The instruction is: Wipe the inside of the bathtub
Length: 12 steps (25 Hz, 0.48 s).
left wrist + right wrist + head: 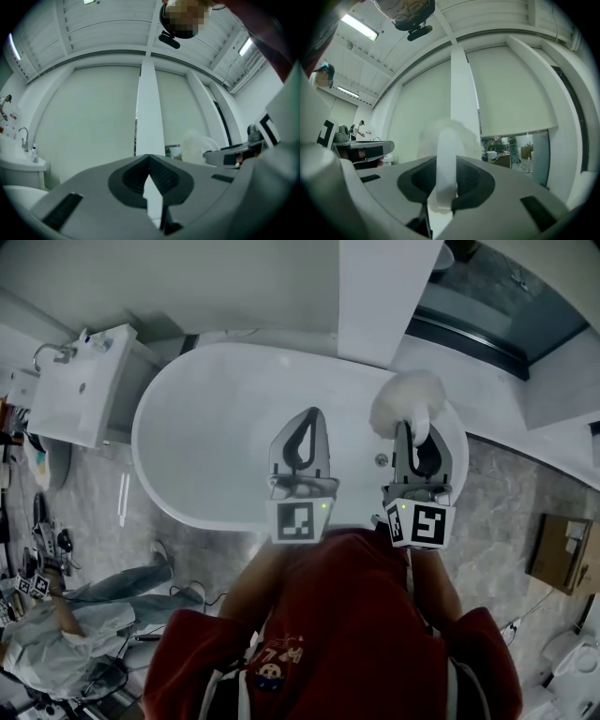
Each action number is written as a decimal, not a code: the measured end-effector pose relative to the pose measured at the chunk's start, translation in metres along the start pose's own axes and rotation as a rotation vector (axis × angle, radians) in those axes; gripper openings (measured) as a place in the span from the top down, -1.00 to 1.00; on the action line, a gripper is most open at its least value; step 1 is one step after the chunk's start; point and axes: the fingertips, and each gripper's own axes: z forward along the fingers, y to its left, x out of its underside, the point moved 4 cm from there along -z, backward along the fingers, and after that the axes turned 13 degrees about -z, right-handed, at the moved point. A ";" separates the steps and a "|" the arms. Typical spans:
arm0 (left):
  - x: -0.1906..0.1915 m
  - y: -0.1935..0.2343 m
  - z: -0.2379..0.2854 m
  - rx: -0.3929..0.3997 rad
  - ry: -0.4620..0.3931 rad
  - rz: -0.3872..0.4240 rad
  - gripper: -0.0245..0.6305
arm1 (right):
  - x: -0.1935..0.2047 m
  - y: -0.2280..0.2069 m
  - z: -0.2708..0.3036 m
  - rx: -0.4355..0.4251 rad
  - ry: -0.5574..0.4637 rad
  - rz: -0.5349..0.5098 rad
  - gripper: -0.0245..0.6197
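Note:
The white oval bathtub lies below me in the head view. My right gripper is over its right end, shut on the white handle of a fluffy white wiping pad; the pad hangs above the tub's right rim. The pad fills the space just past the jaws in the right gripper view. My left gripper hovers over the tub's middle, shut with nothing in it, jaws meeting at the tip. The pad shows to its right in the left gripper view.
A white washbasin with a tap stands left of the tub. A white pillar rises behind the tub's far rim. The drain sits near the tub's right end. A cardboard box lies on the floor at right; clutter lies at left.

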 end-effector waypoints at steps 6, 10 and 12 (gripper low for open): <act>0.002 -0.037 -0.014 0.004 -0.015 0.013 0.88 | 0.003 -0.022 -0.031 -0.011 -0.009 -0.019 0.64; 0.004 -0.041 -0.016 0.001 -0.018 0.002 0.88 | 0.010 -0.026 -0.035 -0.010 0.003 -0.029 0.64; 0.005 -0.045 -0.019 0.001 -0.012 0.001 0.88 | 0.014 -0.029 -0.041 -0.005 0.006 -0.024 0.64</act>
